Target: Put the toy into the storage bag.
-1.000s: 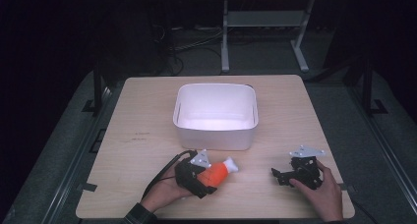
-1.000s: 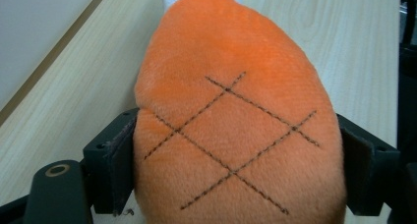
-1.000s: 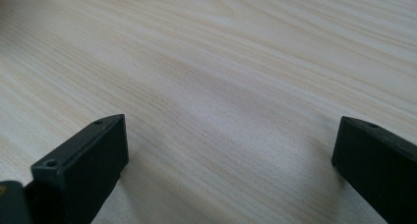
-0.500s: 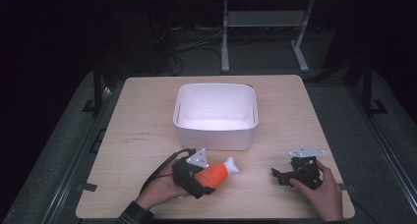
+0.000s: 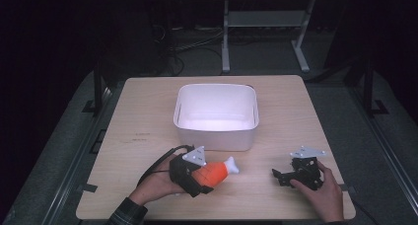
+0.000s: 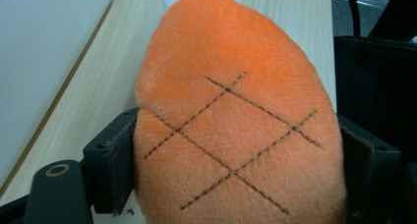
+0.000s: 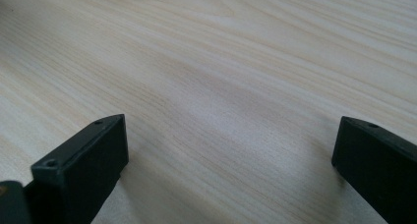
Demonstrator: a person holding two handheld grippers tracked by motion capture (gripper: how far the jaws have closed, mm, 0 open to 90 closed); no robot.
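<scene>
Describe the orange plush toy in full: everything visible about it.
The toy is a soft drumstick: a fat orange plush body with dark stitched criss-cross lines and a white bone end pointing toward the right hand's side. It lies roughly level, just in front of the white bin, at the table's near edge. The left tongs are shut on its orange body, a jaw pressing each side.

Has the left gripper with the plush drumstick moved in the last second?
Barely. The left gripper, shut on the plush drumstick, sits in nearly the same spot just in front of the white bin.
</scene>
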